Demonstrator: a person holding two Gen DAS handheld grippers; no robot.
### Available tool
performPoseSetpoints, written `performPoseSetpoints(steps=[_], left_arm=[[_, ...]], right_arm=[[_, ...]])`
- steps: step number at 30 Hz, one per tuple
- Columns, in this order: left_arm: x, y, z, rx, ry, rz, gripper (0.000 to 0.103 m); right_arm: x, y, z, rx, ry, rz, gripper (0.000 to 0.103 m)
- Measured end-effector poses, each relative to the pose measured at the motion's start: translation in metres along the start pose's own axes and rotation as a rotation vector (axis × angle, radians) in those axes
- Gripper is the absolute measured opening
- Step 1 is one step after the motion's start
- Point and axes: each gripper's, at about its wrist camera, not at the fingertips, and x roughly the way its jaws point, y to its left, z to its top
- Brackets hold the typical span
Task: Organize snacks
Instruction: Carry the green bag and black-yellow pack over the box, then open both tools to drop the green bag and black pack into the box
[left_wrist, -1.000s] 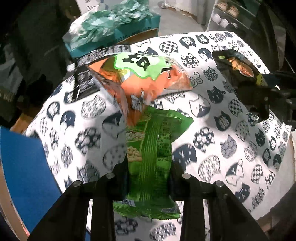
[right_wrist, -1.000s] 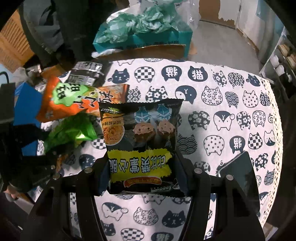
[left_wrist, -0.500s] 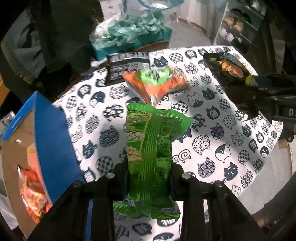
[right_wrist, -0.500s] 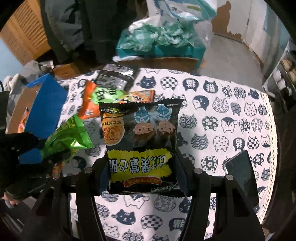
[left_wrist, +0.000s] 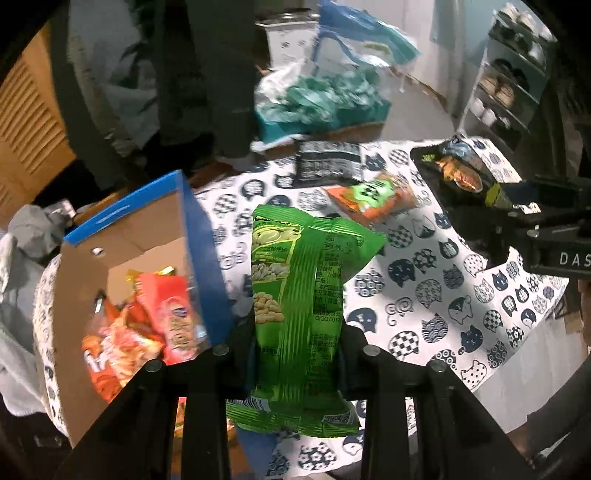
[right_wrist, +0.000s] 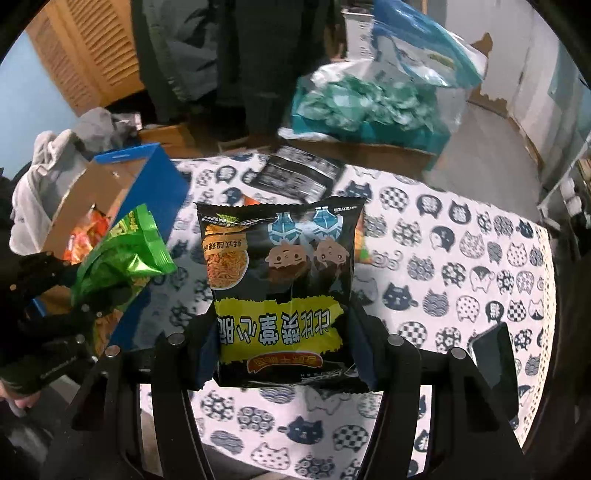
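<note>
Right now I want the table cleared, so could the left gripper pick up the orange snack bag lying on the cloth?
Probably not yet: the left gripper is shut on the green snack bag. Nothing covers the orange snack bag, but the jaws are occupied.

Box (left_wrist: 125, 258) mouth open from above, tall blue flap (left_wrist: 201, 258) guarding table (right_wrist: 461, 258) side. Right half of table bare; phone (right_wrist: 495, 354) at edge.

A lived-in home is suggested by a desk under a white cat-print cloth (right_wrist: 461, 258), dark coats hung before slatted wooden doors (right_wrist: 85, 55), a grey heap of clothes (right_wrist: 70, 147) and a pale shoe rack (left_wrist: 506, 92).
</note>
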Motion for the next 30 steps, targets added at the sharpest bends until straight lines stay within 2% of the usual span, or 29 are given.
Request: performPoseSetpoints(steps=[14, 21, 26, 30], left_arm=[[-0.03, 0.08, -0.019, -0.152, -0.07, 0.073, 0.033], [-0.03, 0.126, -0.034, -0.237, -0.064, 0.113, 0.033], [-0.022, 0.154, -0.048, -0.285, -0.048, 0.176, 0.033], [-0.013, 0.173, -0.061, -0.339, -0.02, 0.159, 0.033]], right_arm=[[0.012, 0.077, 0.028, -0.104, 0.006, 0.061, 0.06], [0.024, 0.12, 0.042, -0.157, 0.026, 0.095, 0.06], [0.036, 0.151, 0.049, -0.199, 0.042, 0.113, 0.06], [0.046, 0.174, 0.053, -0.229, 0.057, 0.126, 0.06]])
